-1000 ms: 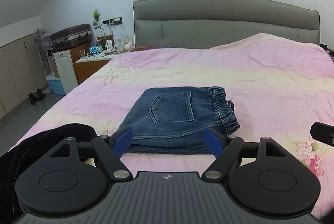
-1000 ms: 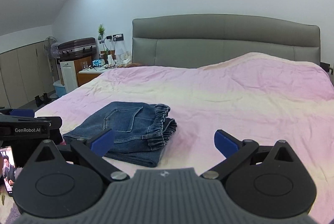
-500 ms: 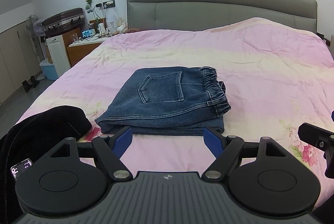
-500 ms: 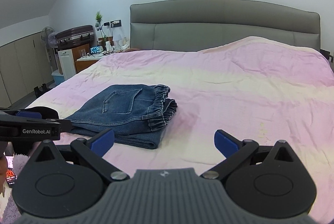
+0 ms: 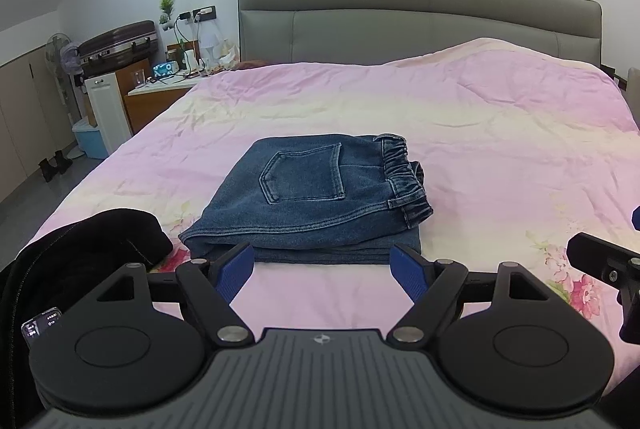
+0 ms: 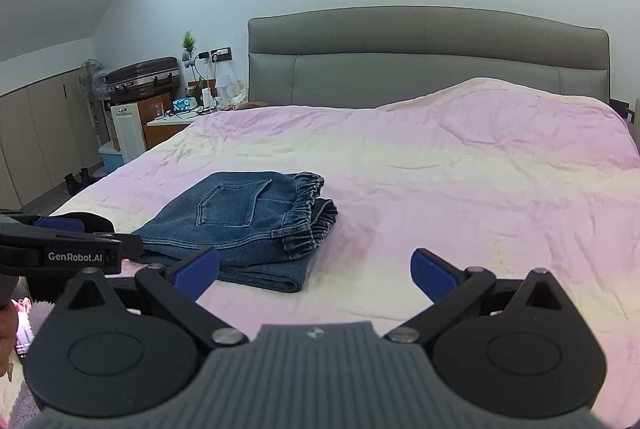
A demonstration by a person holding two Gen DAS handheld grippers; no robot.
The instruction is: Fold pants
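1. Pants (image 5: 316, 197) lie folded in a compact stack, near-left on the bed (image 5: 480, 133), pocket up; fold looks done.
2. Left gripper (image 5: 322, 263) and right gripper (image 6: 316, 269): fingers apart, empty, hovering near the stack's edge.

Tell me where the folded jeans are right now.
The folded jeans lie on the pink bedspread, centred just beyond the open left gripper in the left wrist view, with a black garment to their left; both grippers are clear of them.

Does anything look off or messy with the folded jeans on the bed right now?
Nothing stands out. The jeans lie folded in a compact stack on the pink bedspread, pocket up, waistband to the right. Both the left gripper and right gripper are open, holding nothing.
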